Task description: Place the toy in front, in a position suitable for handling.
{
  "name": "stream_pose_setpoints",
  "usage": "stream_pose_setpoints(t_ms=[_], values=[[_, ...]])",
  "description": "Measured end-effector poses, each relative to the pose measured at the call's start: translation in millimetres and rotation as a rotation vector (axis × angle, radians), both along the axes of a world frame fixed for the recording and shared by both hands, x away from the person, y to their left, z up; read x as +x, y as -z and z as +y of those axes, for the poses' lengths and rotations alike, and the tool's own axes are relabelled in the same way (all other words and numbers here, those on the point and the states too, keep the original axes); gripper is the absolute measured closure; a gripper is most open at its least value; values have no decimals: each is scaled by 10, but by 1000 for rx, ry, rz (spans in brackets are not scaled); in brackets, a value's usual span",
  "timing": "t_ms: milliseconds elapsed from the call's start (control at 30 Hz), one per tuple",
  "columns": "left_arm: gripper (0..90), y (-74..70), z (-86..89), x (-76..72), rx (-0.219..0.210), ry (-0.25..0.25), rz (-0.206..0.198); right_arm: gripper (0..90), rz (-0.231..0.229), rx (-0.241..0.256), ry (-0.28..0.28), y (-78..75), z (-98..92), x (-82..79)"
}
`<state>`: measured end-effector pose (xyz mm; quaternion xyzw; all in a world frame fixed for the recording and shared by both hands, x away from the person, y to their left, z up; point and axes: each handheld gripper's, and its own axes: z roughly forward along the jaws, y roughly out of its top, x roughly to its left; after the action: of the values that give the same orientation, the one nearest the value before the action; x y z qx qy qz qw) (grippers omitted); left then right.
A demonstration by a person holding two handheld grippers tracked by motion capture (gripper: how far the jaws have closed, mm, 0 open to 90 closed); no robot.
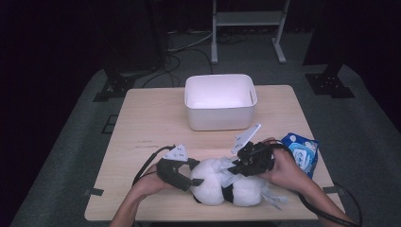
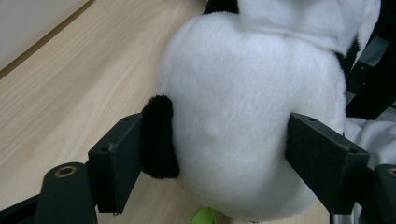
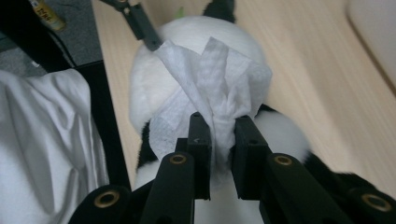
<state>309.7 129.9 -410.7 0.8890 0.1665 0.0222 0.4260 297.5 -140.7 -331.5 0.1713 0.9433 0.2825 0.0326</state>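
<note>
Work in hand: a panda plush toy (image 1: pixel 227 185) is being wiped with a white tissue (image 3: pixel 219 88); this is judged from the tissue pressed onto the toy's fur.

Toy position: the plush toy lies on the near edge of the desk (image 1: pixel 156 118), between the two hands, well apart from the white bin (image 1: pixel 220 101) at the far side.

Done so far: the toy is steadied and the tissue is already in contact with its upper surface. How much of the fur has been wiped cannot be told.

Left to do: the wiping appears to be mid-course. The bin is seen empty, so disposal of the tissue or stowing of the toy is judged not yet done.

Left gripper (image 1: pixel 177 172): held low at the toy's left end, pointed toward the right. In the left gripper view its fingers (image 2: pixel 116 163) are spread wide and pressed against both sides of the round white body (image 2: pixel 247 116), one finger against a black ear or limb (image 2: pixel 159 137).

Right gripper (image 1: pixel 253 158): held above the toy, angled down onto it. Its fingers (image 3: pixel 201 149) are drawn close together with a bunched fold of the tissue pinched between them.

Hands: both forearms are brought in from the near edge, the right hand (image 1: pixel 283 168) lying just beside a blue wipes packet (image 1: pixel 302 153).
</note>
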Motion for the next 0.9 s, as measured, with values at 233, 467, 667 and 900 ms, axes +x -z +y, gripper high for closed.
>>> stream_pose_setpoints(t_ms=[233, 467, 667, 900], values=[[208, -11, -5, -9, 4, 4, -1, 783, -14, 18, 96, -78, -325, 122], [159, -34, 3, -4, 3, 12, 5, 802, 7, 26, 101, 30, -412, 125], [16, 7, -24, 25, -7, 7, 55, 808, 5, 7, 66, 74, -430, 16], [7, 47, -121, 69, -24, 99, 135, 813, 37, 4, 34, 163, -487, -123]])
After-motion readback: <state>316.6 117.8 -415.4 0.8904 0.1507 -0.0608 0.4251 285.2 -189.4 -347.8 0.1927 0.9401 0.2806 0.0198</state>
